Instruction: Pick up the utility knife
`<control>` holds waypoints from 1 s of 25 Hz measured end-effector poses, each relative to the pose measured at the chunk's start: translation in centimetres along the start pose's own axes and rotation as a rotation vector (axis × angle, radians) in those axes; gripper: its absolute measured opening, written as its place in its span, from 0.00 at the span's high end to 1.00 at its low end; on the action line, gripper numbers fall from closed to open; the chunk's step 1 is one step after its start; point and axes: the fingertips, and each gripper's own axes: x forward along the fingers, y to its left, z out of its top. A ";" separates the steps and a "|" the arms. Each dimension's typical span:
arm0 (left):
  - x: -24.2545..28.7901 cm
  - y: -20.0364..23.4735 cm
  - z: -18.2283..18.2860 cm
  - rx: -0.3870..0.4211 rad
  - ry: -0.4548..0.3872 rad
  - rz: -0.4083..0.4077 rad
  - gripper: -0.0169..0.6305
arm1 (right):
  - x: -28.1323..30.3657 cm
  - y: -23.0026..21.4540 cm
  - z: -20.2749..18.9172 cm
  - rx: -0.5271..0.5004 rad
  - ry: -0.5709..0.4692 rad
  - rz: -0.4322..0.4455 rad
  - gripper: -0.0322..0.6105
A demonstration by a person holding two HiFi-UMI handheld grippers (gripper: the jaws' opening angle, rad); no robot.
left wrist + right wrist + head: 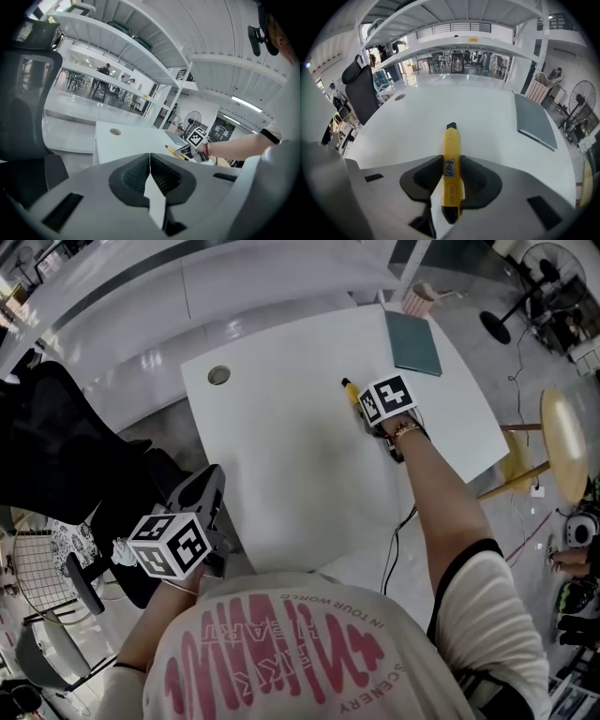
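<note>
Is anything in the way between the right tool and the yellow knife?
Nothing visible. The yellow plastic utility knife already lies between the right tool's jaws, their pads against both its sides.

head view | utility knife (pixel 349 388) rear hidden under right gripper (pixel 367 414) | chair (pixel 56 446) cut off

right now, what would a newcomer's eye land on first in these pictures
The yellow utility knife stands out most, lying on the white table with the right gripper closed on its sides. A grey-green folder lies at the table's far right corner. The left gripper hangs shut and empty off the table's near left edge.
</note>
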 end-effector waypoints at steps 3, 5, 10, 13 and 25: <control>-0.2 -0.5 0.1 -0.003 -0.007 -0.016 0.94 | -0.4 0.2 -0.5 0.007 -0.006 -0.019 0.74; -0.2 -0.8 0.2 0.002 -0.010 -0.031 0.94 | -0.7 0.3 -1.0 0.017 -0.017 -0.037 0.74; -0.1 -1.5 0.0 -0.001 -0.009 -0.050 0.94 | -1.9 0.4 -1.9 0.092 -0.069 -0.045 0.74; -0.1 -2.2 0.1 0.007 -0.011 -0.073 0.94 | -3.0 0.5 -2.4 0.123 -0.103 -0.061 0.74; 0.5 -6.5 1.7 0.055 -0.049 -0.204 0.94 | -11.5 0.4 -2.1 0.249 -0.389 -0.156 0.74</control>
